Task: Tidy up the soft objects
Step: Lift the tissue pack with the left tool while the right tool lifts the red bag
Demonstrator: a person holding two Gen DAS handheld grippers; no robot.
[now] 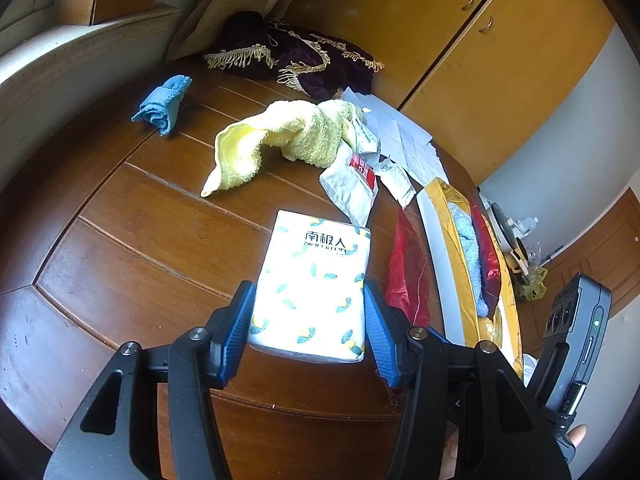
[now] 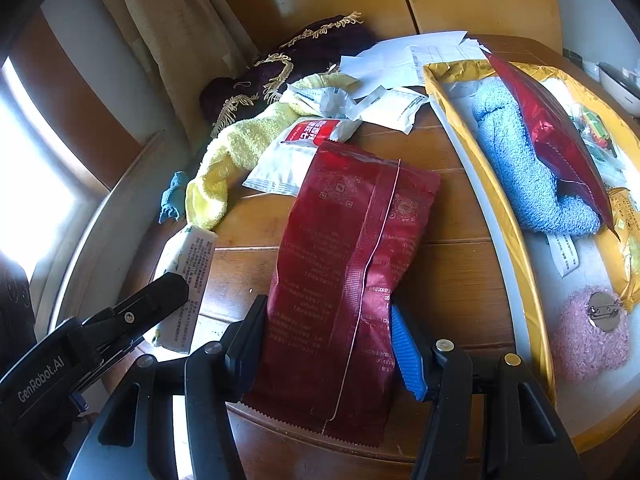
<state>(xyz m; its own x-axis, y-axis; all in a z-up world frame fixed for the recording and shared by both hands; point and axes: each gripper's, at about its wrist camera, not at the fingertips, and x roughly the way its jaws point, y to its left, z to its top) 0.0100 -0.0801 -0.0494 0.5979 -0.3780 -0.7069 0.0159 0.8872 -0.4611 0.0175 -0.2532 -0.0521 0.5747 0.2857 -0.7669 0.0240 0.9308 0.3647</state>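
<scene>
My left gripper (image 1: 310,312) is shut on a white tissue pack (image 1: 312,280) printed with lemons, its blue pads pressing both long sides. In the right wrist view the same pack (image 2: 186,268) shows at the left with the left gripper (image 2: 160,296) on it. My right gripper (image 2: 328,332) is shut on a dark red foil bag (image 2: 348,248) lying lengthwise over the wooden table (image 1: 140,240). A yellow towel (image 1: 280,140) and a rolled blue cloth (image 1: 162,106) lie farther back. A gold-rimmed tray (image 2: 500,208) on the right holds a light blue towel (image 2: 528,176).
The tray also holds a second red bag (image 2: 552,132) and a pink fuzzy brooch (image 2: 588,336). White sachets (image 1: 352,188) and papers (image 2: 400,60) lie behind the red bag. A dark fringed cloth (image 1: 296,52) sits at the back, near a curtain and yellow cabinets (image 1: 460,40).
</scene>
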